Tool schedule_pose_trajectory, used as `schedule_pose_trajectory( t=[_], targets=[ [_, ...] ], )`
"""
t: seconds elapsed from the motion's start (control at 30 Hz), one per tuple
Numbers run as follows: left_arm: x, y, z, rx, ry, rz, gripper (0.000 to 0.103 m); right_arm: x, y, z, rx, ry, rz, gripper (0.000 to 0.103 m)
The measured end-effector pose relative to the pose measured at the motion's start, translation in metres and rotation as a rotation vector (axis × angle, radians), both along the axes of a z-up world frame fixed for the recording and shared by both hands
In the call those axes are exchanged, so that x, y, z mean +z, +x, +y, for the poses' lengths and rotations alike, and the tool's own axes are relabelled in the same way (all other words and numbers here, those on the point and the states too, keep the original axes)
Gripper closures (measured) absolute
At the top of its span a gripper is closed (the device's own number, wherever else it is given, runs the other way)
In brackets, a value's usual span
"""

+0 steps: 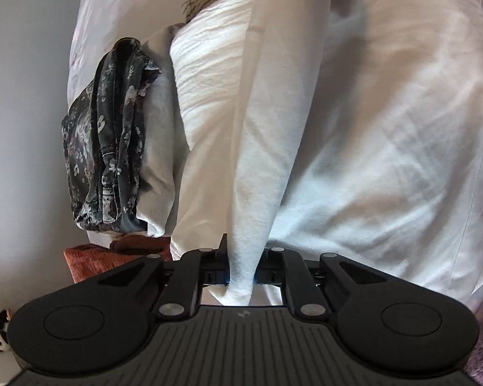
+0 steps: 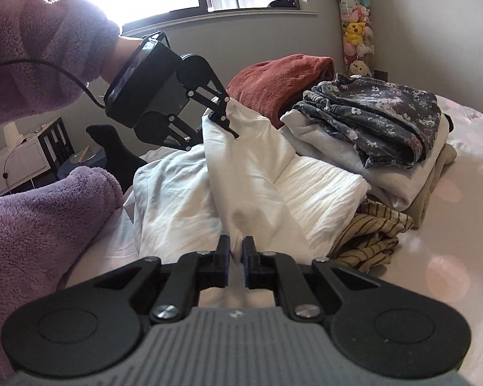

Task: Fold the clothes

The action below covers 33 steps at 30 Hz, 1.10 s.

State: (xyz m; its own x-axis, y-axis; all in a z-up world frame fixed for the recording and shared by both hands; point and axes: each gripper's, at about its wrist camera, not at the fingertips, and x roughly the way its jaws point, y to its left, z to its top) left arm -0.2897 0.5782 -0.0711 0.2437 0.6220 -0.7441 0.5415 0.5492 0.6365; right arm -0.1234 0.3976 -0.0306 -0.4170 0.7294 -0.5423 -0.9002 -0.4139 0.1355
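Left gripper (image 1: 241, 276), in our left wrist view, is clamped on a bunched end of the white garment (image 1: 257, 128), which stretches straight away from it, long and narrow, over the bed. In the right wrist view, our right gripper (image 2: 236, 263) holds nothing, its jaws nearly together, just below the garment's lower part (image 2: 241, 199); the folded pile (image 2: 370, 128) lies behind.

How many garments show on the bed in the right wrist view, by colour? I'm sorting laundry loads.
White or cream: 3, the held garment, crinkled one, folded one
Dark floral: 1
Rust red: 1
Striped: 1
Beige: 1
Total: 7
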Motion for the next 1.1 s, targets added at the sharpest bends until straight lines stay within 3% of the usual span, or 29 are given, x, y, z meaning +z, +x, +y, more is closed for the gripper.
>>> schedule_pose_trajectory(
  t=[0.03,0.07,0.1,0.27,0.4,0.47,0.57,0.63,0.73,0.8,0.83,0.87,1.1],
  targets=[
    [0.002,0.0,-0.001,0.01,-0.003,-0.004,0.095,0.004,0.0,0.0,-0.006,0.008,-0.023,0.075],
    [0.004,0.0,-0.002,0.018,-0.006,-0.006,0.095,0.009,-0.001,0.001,-0.008,0.016,-0.046,0.055],
    [0.006,0.0,-0.002,0.027,-0.008,-0.009,0.095,0.013,-0.002,0.002,-0.004,0.023,-0.071,0.042],
    [0.015,0.001,-0.006,0.067,-0.022,-0.02,0.095,0.015,-0.016,0.027,0.038,-0.01,-0.222,0.037],
    [0.024,0.001,-0.009,0.108,-0.043,-0.036,0.095,0.006,-0.027,0.028,0.077,-0.015,-0.223,0.036],
    [0.028,0.0,-0.01,0.123,-0.054,-0.04,0.095,0.002,-0.037,0.021,0.093,-0.005,-0.215,0.029],
    [0.034,0.0,-0.011,0.144,-0.064,-0.049,0.096,-0.008,-0.058,0.016,0.101,0.02,-0.275,0.027],
    [0.04,-0.002,-0.014,0.155,-0.065,-0.059,0.096,-0.015,-0.067,0.018,0.072,0.031,-0.338,0.028],
    [0.05,-0.005,-0.018,0.17,-0.068,-0.077,0.096,-0.018,-0.064,0.025,0.019,0.022,-0.362,0.044],
    [0.057,-0.007,-0.022,0.181,-0.072,-0.092,0.096,-0.017,-0.061,0.029,-0.011,0.019,-0.375,0.07],
    [0.059,-0.008,-0.025,0.181,-0.069,-0.094,0.096,-0.014,-0.059,0.029,-0.022,0.021,-0.38,0.075],
    [0.061,-0.009,-0.028,0.179,-0.063,-0.094,0.096,-0.008,-0.056,0.029,-0.032,0.026,-0.376,0.086],
    [0.09,-0.029,-0.051,0.187,-0.028,-0.154,0.096,0.039,-0.054,0.004,-0.059,0.112,-0.349,0.094]
  ],
)
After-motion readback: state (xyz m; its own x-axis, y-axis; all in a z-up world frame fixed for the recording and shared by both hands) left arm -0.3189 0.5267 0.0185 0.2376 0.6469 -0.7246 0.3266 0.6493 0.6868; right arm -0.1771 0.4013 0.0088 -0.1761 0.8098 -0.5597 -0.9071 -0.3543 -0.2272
